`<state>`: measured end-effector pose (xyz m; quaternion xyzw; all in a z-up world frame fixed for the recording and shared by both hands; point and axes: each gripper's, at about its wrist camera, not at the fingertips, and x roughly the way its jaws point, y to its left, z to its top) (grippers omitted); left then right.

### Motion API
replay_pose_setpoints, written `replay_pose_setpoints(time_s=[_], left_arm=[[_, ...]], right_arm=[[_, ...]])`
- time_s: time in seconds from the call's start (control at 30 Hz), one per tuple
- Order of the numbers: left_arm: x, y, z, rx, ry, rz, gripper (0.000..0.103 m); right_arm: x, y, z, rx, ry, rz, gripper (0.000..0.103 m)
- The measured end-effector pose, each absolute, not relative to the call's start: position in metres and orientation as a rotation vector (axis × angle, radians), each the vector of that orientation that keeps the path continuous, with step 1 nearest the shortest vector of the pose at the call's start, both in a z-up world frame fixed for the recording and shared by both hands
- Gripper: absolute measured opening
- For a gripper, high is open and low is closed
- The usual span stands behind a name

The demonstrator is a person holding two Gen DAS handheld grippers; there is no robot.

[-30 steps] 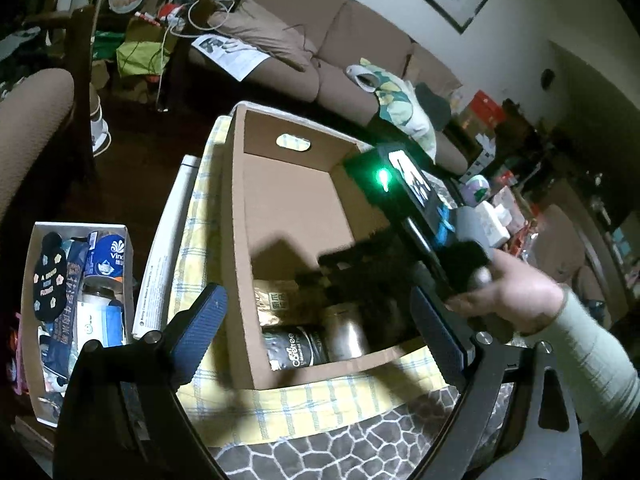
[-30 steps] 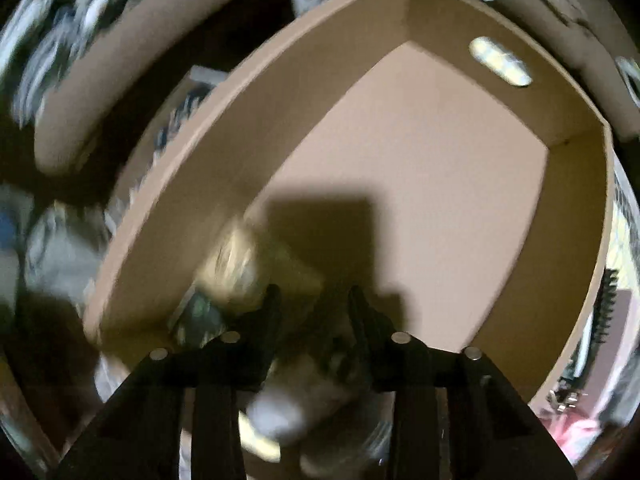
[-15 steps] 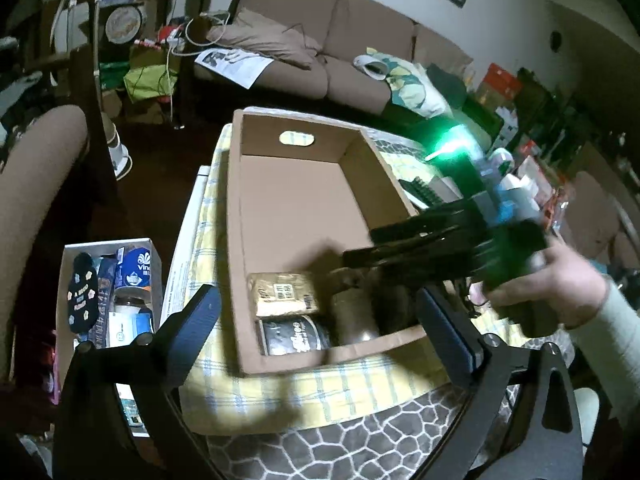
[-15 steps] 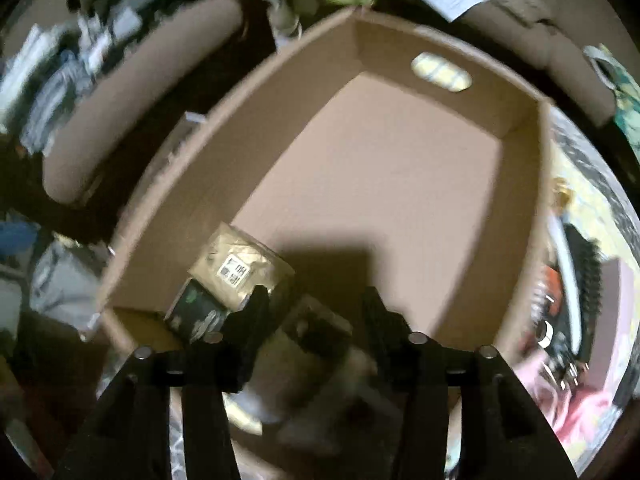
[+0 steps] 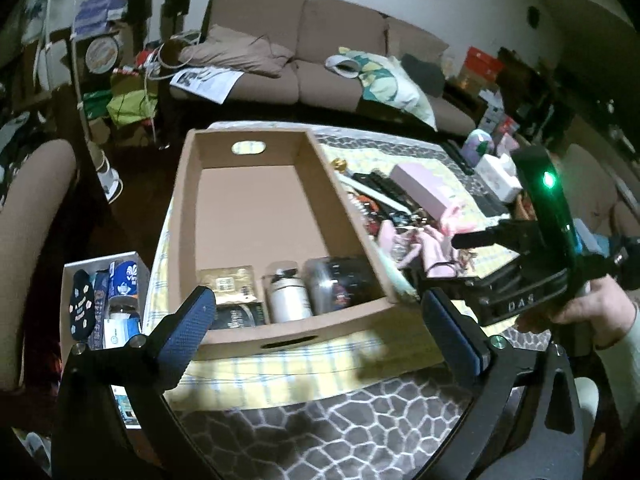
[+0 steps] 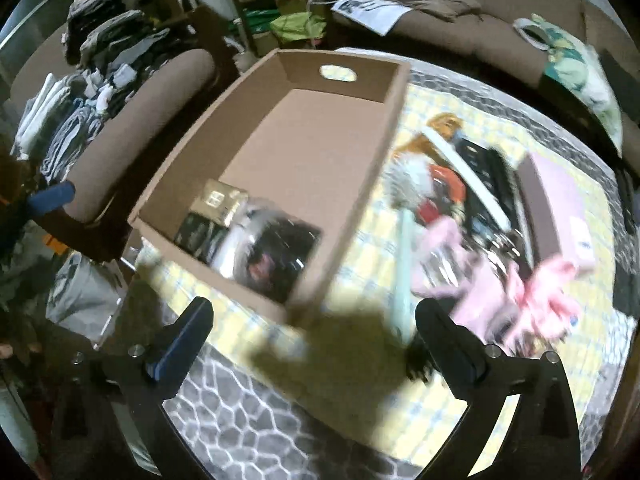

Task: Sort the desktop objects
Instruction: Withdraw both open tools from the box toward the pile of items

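Observation:
An open cardboard box (image 5: 256,208) stands on the table. At its near end lie a gold packet (image 5: 228,282), a black coffee packet (image 5: 238,316), a white bottle (image 5: 289,298) and a dark jar (image 5: 340,284). My left gripper (image 5: 320,332) hangs open before the box's front wall, holding nothing. My right gripper (image 6: 314,340) is above the table by the box's near right corner (image 6: 316,280); its jaws are opening, with nothing between them. A hand (image 5: 580,312) holds it in the left wrist view. Right of the box lie a teal-handled brush (image 6: 404,264), pink cloth (image 6: 532,292) and a pink case (image 5: 420,192).
A white bin (image 5: 66,320) packed with small items stands on the floor, left of the table. A brown armchair (image 6: 140,128) is beside the box's left wall and a sofa (image 5: 300,40) lies beyond. Yellow checked cloth (image 5: 300,372) and grey patterned cloth (image 5: 320,432) cover the table.
My right gripper let go of the dark jar inside the box, rose out to the right and spread its jaws wide. My left gripper drew back and up, opening slightly wider.

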<state>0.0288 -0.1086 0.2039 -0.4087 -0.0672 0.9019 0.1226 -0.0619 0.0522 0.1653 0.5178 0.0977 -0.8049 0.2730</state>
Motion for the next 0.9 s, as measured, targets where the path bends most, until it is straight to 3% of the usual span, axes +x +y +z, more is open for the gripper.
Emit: replay_pose_setpoints(time_s=[0.37,0.57,0.73,0.9], left_arm=[[0.027,-0.031,0.194,-1.183,-0.199,2.548,0.103],[0.014,0.022,0.164,-1.187,-0.24,2.463,0.103],[0.007,0.065,0.141,-1.189,-0.16,2.407,0.103],[-0.004,0.103,0.119,-1.214,-0.04,2.368,0.103]], right_arm=[[-0.026,0.187,0.186,1.337,0.089,-2.417,0.103],[-0.029,0.258,0.172,1.314,-0.169,-2.556,0.103],[-0.041,0.293,0.149,1.322,-0.393,-2.572,0.103],[-0.053,0.315,0.125,1.348,-0.468,-2.575,0.103]])
